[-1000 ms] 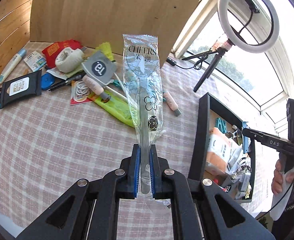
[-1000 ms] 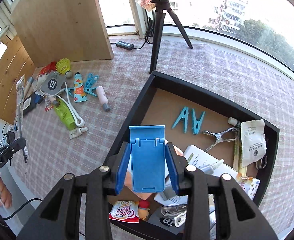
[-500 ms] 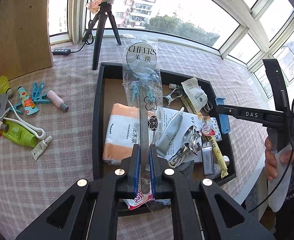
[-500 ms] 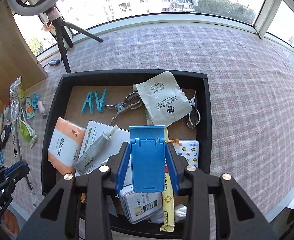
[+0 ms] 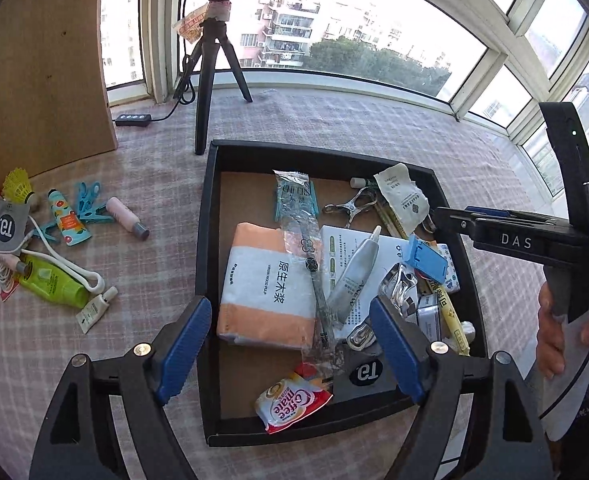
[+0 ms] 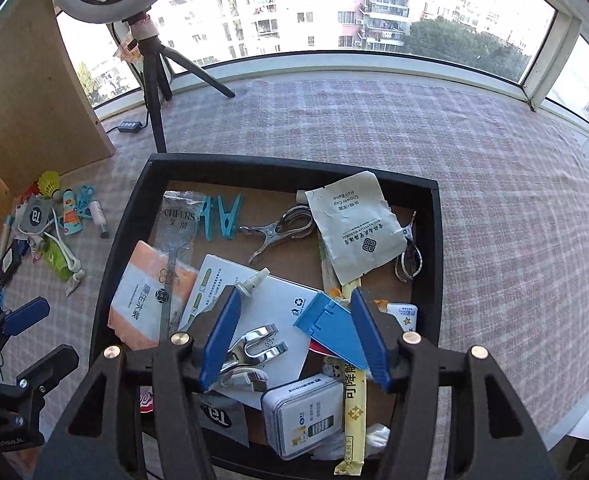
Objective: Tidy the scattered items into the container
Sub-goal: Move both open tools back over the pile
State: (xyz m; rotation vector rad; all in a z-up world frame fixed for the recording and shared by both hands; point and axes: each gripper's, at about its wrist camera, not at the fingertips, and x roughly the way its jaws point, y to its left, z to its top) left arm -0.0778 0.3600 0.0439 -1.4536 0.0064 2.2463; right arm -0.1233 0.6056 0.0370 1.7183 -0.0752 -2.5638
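One wrapped spoon (image 5: 312,264) lies lengthwise in tray (image 5: 206,240), bowl far.

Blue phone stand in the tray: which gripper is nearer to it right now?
Right. The right gripper is opening around the blue phone stand; the left gripper hangs over the tray's other side, above the tissue pack.

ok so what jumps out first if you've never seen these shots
A black tray crammed with odds and ends fills the middle, an orange tissue pack brightest inside it. Both tongs hover over it, jaws opening: the left tongs above a clear spoon packet, the right tongs beside a blue stand.
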